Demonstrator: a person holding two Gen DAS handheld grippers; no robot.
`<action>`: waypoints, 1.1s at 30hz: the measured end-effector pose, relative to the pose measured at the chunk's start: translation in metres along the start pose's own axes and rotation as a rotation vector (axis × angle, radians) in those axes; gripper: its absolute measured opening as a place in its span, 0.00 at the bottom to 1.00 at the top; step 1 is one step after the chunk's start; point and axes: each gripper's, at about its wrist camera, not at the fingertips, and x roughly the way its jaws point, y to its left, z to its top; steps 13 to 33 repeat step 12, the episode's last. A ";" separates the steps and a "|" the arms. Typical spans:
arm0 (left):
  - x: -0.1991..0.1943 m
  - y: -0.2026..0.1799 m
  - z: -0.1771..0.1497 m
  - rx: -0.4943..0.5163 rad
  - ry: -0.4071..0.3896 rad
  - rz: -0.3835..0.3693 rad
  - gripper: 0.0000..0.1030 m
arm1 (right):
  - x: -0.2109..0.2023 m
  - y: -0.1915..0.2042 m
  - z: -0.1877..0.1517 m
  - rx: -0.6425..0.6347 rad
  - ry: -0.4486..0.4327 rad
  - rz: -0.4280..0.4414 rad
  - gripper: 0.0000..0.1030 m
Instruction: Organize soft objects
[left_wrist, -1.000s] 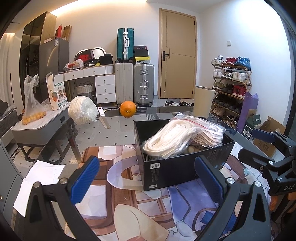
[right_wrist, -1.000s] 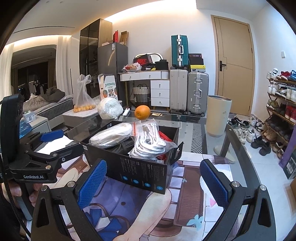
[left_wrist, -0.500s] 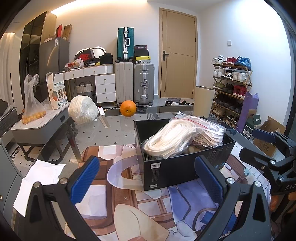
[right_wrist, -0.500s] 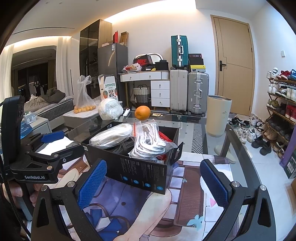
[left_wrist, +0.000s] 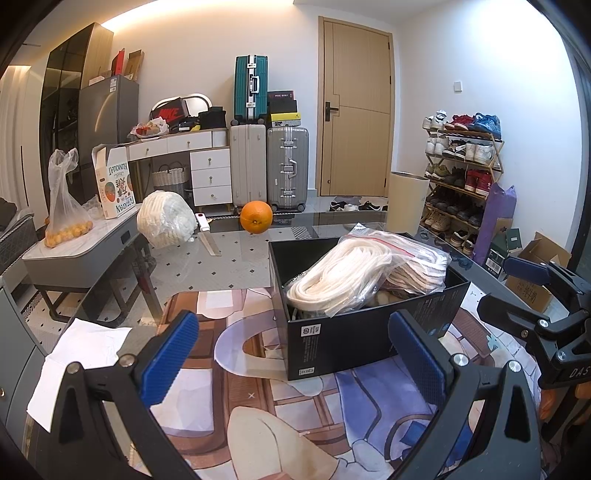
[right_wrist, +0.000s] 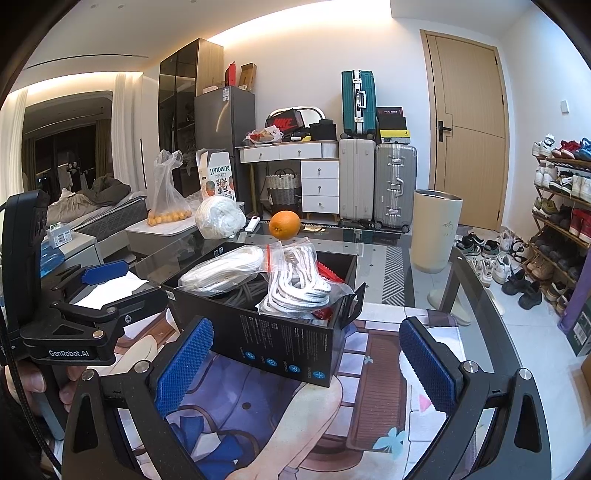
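Left gripper (left_wrist: 291, 356): black plastic frame, two triangular arms with cut-out webs, silver screws at the pivots. Pads (left_wrist: 168, 356) blue, rubbery, diamond-knurled. Seen from the right wrist view, its side carries white lettering "GenRobot.AI" and a tall black block at the far left; a thin black cable runs down the left edge.

Right gripper (right_wrist: 304, 363): same build, black frame, silver screws, blue knurled pads (right_wrist: 424, 363). From the left wrist view its side shows white letters "DAS" (the rest cut off) and an orange part below.

Hand (right_wrist: 35, 382): fingertips only, at the near left; sleeve not visible.
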 end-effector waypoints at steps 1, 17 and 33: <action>0.000 0.000 0.000 0.000 0.001 0.001 1.00 | 0.001 0.000 0.000 -0.001 -0.001 0.000 0.99; 0.000 -0.001 0.000 0.001 -0.001 0.002 1.00 | 0.001 0.000 0.000 -0.001 0.000 0.000 0.99; 0.000 -0.001 0.000 0.001 -0.001 0.002 1.00 | 0.001 0.000 0.000 -0.001 0.000 0.000 0.99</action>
